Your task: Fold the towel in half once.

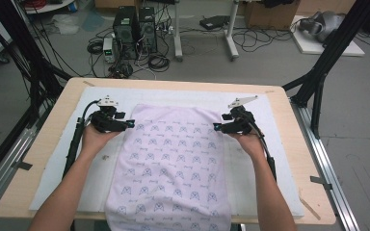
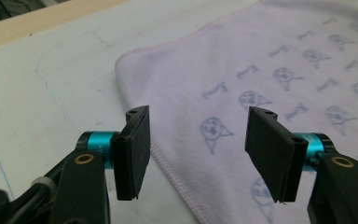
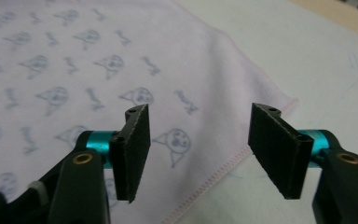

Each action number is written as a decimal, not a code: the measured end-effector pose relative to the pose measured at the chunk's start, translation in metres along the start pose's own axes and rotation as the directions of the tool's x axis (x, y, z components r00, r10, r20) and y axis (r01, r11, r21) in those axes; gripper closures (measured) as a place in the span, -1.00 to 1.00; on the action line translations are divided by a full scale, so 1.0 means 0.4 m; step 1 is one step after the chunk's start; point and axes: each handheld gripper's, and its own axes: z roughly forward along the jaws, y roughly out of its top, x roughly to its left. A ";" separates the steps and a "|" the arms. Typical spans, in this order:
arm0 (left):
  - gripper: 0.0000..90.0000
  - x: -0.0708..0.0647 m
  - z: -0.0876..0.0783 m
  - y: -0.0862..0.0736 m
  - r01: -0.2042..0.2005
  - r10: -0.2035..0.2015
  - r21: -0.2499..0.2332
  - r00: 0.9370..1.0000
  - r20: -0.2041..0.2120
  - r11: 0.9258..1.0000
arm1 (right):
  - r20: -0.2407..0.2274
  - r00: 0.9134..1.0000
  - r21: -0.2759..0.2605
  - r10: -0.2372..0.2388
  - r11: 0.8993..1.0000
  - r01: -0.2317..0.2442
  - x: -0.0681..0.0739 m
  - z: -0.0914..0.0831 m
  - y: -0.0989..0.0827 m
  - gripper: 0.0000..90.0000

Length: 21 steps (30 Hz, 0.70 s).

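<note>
Towel [image 1: 171,163] (soft, stitched hem) lies flat, rectangular.

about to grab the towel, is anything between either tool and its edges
Nothing visible. The left tool stands open over the towel at its left hem, the right tool open over the right hem. Only the bare white mat lies beside each edge.

No words, brand names or numbers can be read anywhere. The pale pink towel [image 1: 171,159] carries only a repeated blue print of small cartoon faces and bone-like shapes, with no lettering. Faint blue pen lines mark the white mat [image 2: 37,84], spelling nothing.
</note>
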 end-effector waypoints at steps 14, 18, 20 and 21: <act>0.58 0.023 0.094 -0.029 0.057 -0.054 0.045 0.997 -0.063 0.997 | 0.075 0.994 0.035 0.082 0.996 -0.084 -0.027 0.083 -0.043 0.51; 0.91 0.022 0.094 -0.026 0.071 -0.068 0.044 0.996 -0.060 0.997 | 0.033 0.995 0.033 0.091 0.995 -0.092 -0.027 0.080 -0.038 0.88; 0.93 0.029 0.082 -0.025 0.079 -0.077 0.039 0.995 -0.061 0.996 | 0.019 0.994 0.012 0.109 0.994 -0.110 -0.030 0.070 -0.034 0.90; 0.93 0.033 0.073 -0.023 0.080 -0.078 0.027 0.995 -0.056 0.996 | 0.021 0.994 0.006 0.107 0.994 -0.107 -0.031 0.063 -0.031 0.90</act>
